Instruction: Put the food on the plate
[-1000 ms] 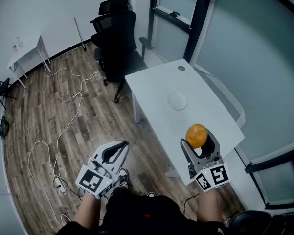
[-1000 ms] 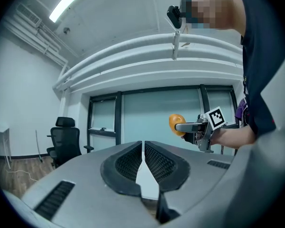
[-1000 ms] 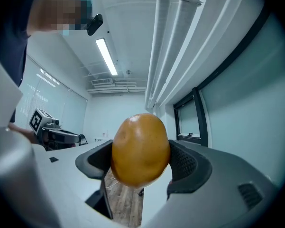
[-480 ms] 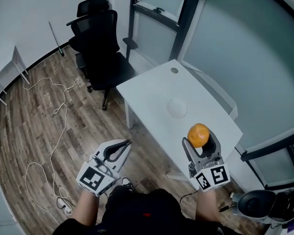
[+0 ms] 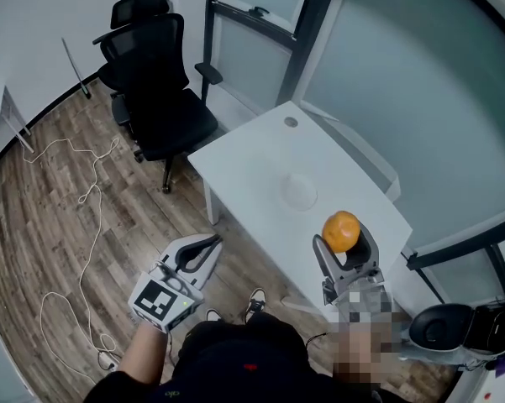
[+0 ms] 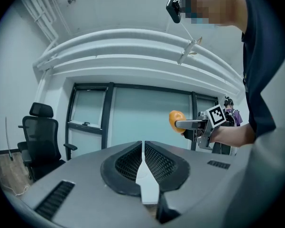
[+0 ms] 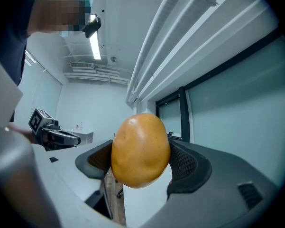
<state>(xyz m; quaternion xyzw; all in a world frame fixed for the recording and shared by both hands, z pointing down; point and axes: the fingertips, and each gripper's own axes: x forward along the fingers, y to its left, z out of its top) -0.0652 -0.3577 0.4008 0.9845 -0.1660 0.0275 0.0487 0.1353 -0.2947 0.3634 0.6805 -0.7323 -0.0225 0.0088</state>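
Two grippers hang above a wood-plank floor point(image 5: 59, 183) at the near end of a white table point(image 5: 244, 154). The left gripper point(image 5: 212, 242) has its jaws pressed together with nothing between them. The right gripper point(image 5: 343, 242) clamps an orange fruit point(image 5: 340, 229) between its fingers, and the fruit bulges above both pads. Farther along the table lies a white plate point(image 5: 301, 190), well apart from the fruit and seen only in the head view. Beyond stand a black office chair point(image 5: 155, 99) and a glass wall point(image 5: 386, 74). The right gripper view alone shows a ceiling strip light point(image 7: 95, 46).

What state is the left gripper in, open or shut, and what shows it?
Shut. The left gripper shows its jaws meeting at the tips in its own view, with nothing between them.
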